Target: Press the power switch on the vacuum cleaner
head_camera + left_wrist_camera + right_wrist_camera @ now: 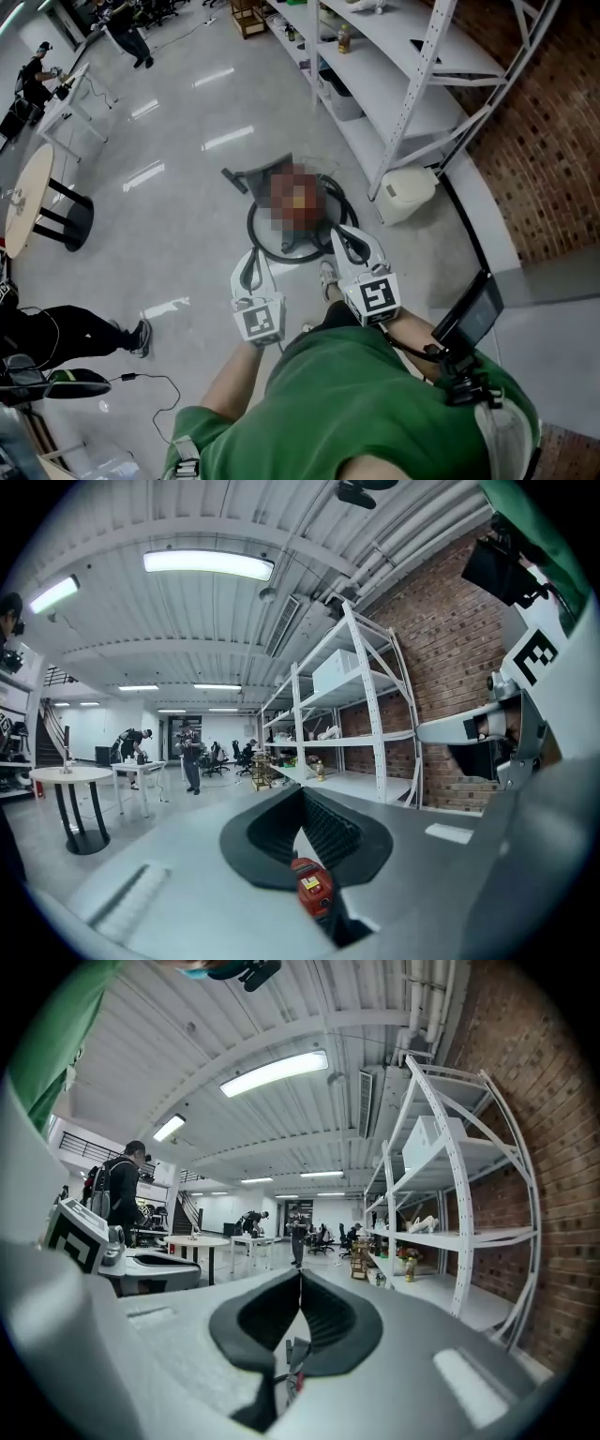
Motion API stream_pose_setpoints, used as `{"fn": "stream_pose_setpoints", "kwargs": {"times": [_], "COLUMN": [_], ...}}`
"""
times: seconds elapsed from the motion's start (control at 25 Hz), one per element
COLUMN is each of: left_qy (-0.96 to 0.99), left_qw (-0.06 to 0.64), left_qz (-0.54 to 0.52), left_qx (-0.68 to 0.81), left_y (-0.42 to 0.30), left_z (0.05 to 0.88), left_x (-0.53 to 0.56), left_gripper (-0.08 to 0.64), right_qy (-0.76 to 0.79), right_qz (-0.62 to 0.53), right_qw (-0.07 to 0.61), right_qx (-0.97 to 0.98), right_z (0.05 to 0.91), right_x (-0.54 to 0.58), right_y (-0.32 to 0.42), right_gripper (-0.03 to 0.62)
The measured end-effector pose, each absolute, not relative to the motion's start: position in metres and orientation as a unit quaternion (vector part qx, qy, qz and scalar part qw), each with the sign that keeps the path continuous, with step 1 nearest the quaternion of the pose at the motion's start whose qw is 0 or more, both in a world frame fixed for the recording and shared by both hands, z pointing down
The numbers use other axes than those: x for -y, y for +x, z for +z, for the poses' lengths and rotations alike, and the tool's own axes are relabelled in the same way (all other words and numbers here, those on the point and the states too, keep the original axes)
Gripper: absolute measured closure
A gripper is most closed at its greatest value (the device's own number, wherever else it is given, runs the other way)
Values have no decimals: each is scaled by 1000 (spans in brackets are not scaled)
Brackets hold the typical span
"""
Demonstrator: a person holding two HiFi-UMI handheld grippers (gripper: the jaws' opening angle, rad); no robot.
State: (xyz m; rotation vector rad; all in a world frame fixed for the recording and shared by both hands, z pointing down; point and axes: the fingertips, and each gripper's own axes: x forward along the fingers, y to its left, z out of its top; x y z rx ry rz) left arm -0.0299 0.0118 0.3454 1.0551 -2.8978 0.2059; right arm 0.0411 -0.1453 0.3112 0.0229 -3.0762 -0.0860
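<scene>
The jaws of the left gripper (302, 791) are seen pressed together at their tips with nothing between them. Those of the right gripper (300, 1275) are clenched likewise and empty. Both are held level in front of the body, so only the room, with its shelving rack (441, 1232) and distant people, is shown in the two gripper views.

The vacuum cleaner (296, 242) is found in the head view alone, on the floor (187, 234) just beyond and below the jaws and ringed by its dark hose (251, 225). Its top is covered by a mosaic patch, and the power switch cannot be made out.

The press is judged not yet begun. A miss is the likeliest fault, since a switch that has not been located could be confused with another button. A narrow closed tip could be slid off a rounded housing, the body could be shoved across the smooth floor by a sideways push, and the hose could be snagged on the way down.
</scene>
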Motion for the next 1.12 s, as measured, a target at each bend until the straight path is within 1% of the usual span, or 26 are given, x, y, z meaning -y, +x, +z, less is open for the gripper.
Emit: {"fn": "stream_pose_setpoints", "kwargs": {"times": [0.32,0.72,1.12], "left_qy": [348,352,355], "left_qw": [31,27,27], "left_qz": [72,76,72], "left_qx": [934,933,932], "left_y": [1,16,25], "left_z": [350,339,338], "left_x": [-14,8,22], "left_gripper": [552,552,552], "right_qy": [6,3,11], "right_qz": [-23,-20,-25], "right_qw": [49,34,29], "right_qx": [999,999,999], "right_z": [317,301,302], "right_x": [137,154,170], "right_y": [73,93,108], "right_gripper": [588,588,589]}}
